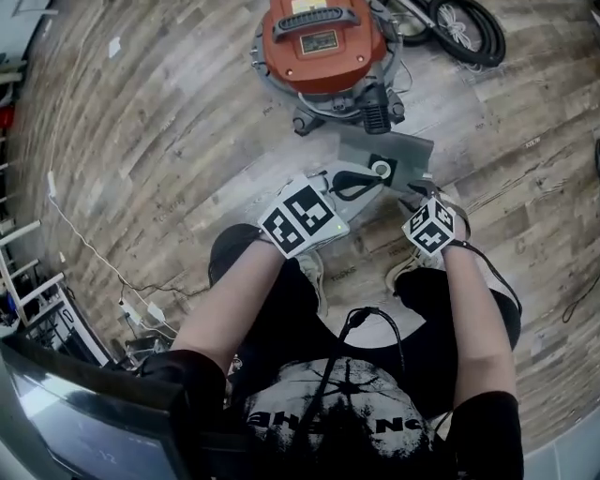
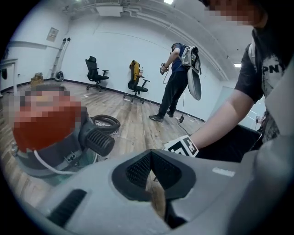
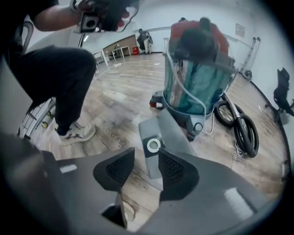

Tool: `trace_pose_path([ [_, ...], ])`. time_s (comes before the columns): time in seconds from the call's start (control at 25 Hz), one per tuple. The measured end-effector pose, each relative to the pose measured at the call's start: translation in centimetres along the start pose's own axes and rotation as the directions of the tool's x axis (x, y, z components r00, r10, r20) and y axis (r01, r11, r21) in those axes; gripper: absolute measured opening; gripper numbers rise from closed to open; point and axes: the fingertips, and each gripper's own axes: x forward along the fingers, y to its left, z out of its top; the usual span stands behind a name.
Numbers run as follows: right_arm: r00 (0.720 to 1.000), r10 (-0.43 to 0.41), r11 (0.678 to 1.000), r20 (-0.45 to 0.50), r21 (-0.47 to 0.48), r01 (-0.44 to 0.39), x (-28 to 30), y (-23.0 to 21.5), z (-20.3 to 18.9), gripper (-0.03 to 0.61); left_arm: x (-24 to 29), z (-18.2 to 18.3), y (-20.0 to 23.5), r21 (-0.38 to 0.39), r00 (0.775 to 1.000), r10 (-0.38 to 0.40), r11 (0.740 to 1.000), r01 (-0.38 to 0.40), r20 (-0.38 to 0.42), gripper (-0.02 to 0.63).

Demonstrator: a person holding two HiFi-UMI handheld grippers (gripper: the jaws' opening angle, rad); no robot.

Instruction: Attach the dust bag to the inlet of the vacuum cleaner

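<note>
Wood-plank floor (image 1: 141, 141) ran under the whole scene, and the person crouched over it, one pale shoe (image 3: 73, 133) planted near on the left. Closest in, the left gripper (image 2: 151, 167) had its jaws pressed together with nothing between them. The right gripper (image 3: 146, 167) stood with its jaws apart and empty, tilted steeply down. In the head view the left gripper (image 1: 375, 183) and the right gripper (image 1: 412, 194) hung side by side just above the floor.

Just beyond them lay the dust bag (image 3: 170, 133), a flat grey sheet on the planks with its white collar ring (image 3: 153, 146) facing up. The ring showed through the gap of the right jaws, but neither pad touched it. Past the bag stood the vacuum cleaner (image 1: 323, 47), red on top over a clear tub, with a black ribbed port (image 2: 98, 141) low on its side, probably the inlet. A black hose (image 1: 469, 28) lay coiled to the far right. Far off were office chairs (image 2: 94, 73) and a second person (image 2: 174, 87).

Nothing had been attached yet. The bag lay so flat that steep open jaws could strike the floor and shove it away instead of getting under an edge. A grip on the soft body rather than the stiff collar would probably let the bag droop, so the ring might miss the port or the material might tear. The vacuum might also shift if pushed hard.
</note>
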Motion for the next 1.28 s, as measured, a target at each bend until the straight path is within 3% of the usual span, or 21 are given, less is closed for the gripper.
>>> trace_pose_path([
  [0.24, 0.993, -0.022, 0.997, -0.120, -0.073, 0.013, 10.6, -1.4, -6.4, 0.206, 5.3, -6.8, 3.5, 0.054, 0.999, -0.024, 0.998, 0.026, -0.040, 0.000],
  [0.56, 0.970, -0.036, 0.990, -0.239, -0.142, 0.001, 17.9, -1.9, -11.3, 0.231, 6.4, -10.1, 4.9, 0.009, 0.998, -0.006, 1.000, 0.006, -0.057, 0.000],
  [0.64, 0.968, -0.055, 0.987, -0.246, -0.160, 0.015, 18.3, -2.2, -11.4, 0.210, 6.2, -10.5, 5.0, 0.000, 0.998, -0.003, 1.000, 0.003, -0.063, 0.000],
  [0.8, 0.964, -0.070, 0.982, -0.258, -0.190, 0.021, 18.9, -2.3, -11.3, 0.105, 5.9, -11.4, 5.3, 0.001, 0.997, 0.008, 1.000, -0.008, -0.083, 0.000],
  [1.0, 0.960, -0.063, 0.982, -0.274, -0.190, 0.010, 19.0, -2.1, -11.5, 0.020, 5.9, -11.3, 5.3, -0.002, 0.998, -0.004, 1.000, 0.004, -0.060, 0.000],
  [1.12, 0.963, -0.054, 0.981, -0.266, -0.194, 0.002, 18.4, -2.0, -11.0, 0.009, 5.7, -11.6, 5.5, 0.007, 0.998, -0.002, 1.000, 0.003, -0.067, 0.000],
  [1.28, 0.970, -0.034, 0.981, -0.241, -0.191, -0.013, 16.2, -2.3, -9.6, 0.008, 5.8, -12.2, 5.6, 0.078, 0.995, 0.002, 0.997, 0.006, -0.098, 0.002],
])
